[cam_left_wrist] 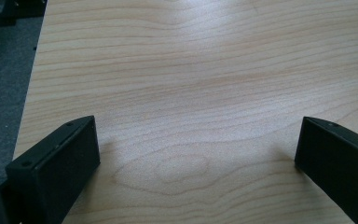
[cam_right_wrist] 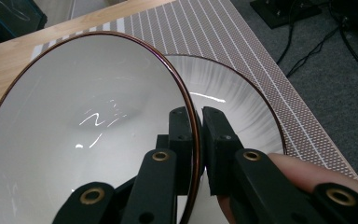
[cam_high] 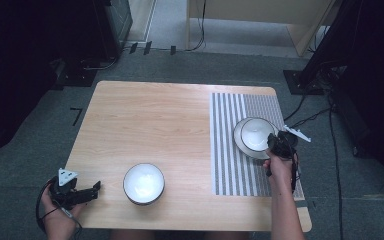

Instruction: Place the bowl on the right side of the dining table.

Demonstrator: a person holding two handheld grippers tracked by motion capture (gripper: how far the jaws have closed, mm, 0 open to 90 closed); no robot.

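Note:
My right gripper (cam_right_wrist: 197, 116) is shut on the rim of a white bowl (cam_right_wrist: 84, 116) with a dark edge, one jaw inside it and one outside. The bowl is tilted above a second white dish (cam_right_wrist: 242, 102) that lies on the striped mat (cam_right_wrist: 223, 37). From above, the right gripper (cam_high: 275, 145) and its bowl (cam_high: 256, 133) are at the table's right side, over that dish (cam_high: 238, 136). Another white bowl (cam_high: 143, 183) stands near the front edge. My left gripper (cam_high: 96, 189) rests at the front left corner, open, with bare wood between its jaws (cam_left_wrist: 198, 154).
The wooden table (cam_high: 150, 120) is bare across its left and middle. The grey striped mat (cam_high: 235, 170) covers its right end. Cables and dark stands lie on the carpet to the right and behind the table.

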